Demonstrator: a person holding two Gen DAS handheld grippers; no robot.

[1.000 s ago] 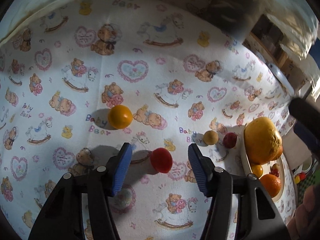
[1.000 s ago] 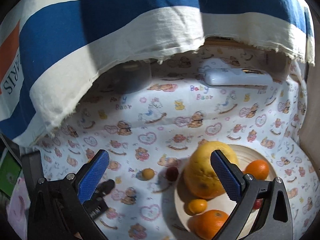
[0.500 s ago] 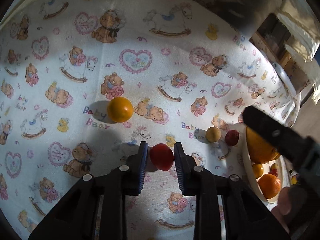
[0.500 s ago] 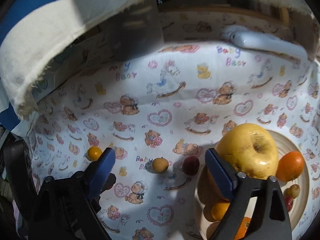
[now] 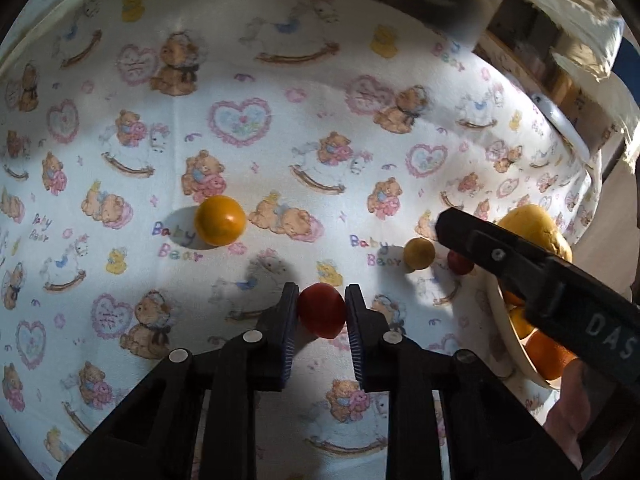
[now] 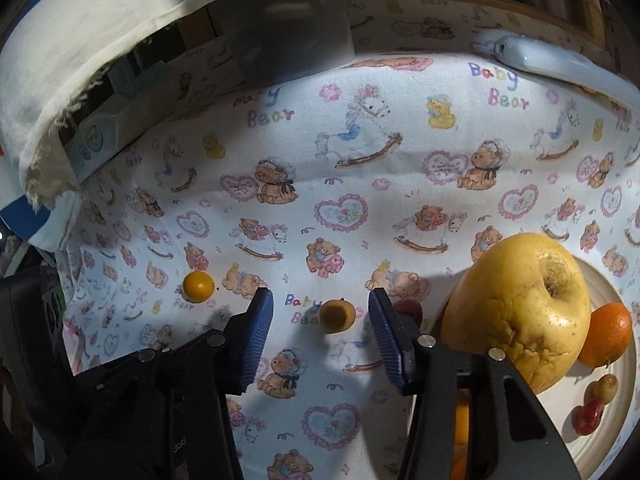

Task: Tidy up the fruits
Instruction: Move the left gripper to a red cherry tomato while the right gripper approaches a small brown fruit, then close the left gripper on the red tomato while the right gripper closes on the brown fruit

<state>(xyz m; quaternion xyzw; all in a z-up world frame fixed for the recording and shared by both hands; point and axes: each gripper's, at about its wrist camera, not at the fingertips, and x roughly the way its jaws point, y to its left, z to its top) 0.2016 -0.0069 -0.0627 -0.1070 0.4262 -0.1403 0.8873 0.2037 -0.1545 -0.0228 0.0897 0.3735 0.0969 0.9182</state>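
My left gripper (image 5: 321, 310) is shut on a small red fruit (image 5: 322, 315) on the bear-print cloth. An orange round fruit (image 5: 219, 220) lies to its upper left; it also shows in the right wrist view (image 6: 197, 286). My right gripper (image 6: 320, 320) is open, its jaws either side of a small yellow-brown fruit (image 6: 337, 315), which also shows in the left wrist view (image 5: 418, 253). A dark red fruit (image 6: 410, 308) lies just beyond the right jaw. A cream plate (image 6: 612, 432) at right holds a large yellow fruit (image 6: 520, 304), an orange (image 6: 608, 332) and small fruits.
The right gripper's black body (image 5: 540, 276) crosses the left wrist view at right, in front of the plate (image 5: 500, 328). A white remote-like object (image 6: 560, 66) lies at the cloth's far right. A striped cloth (image 6: 80, 40) hangs over boxes at the back left.
My left gripper has closed on the red fruit. My right gripper has moved left and down from the plate until its jaws bracket the small yellow-brown fruit.
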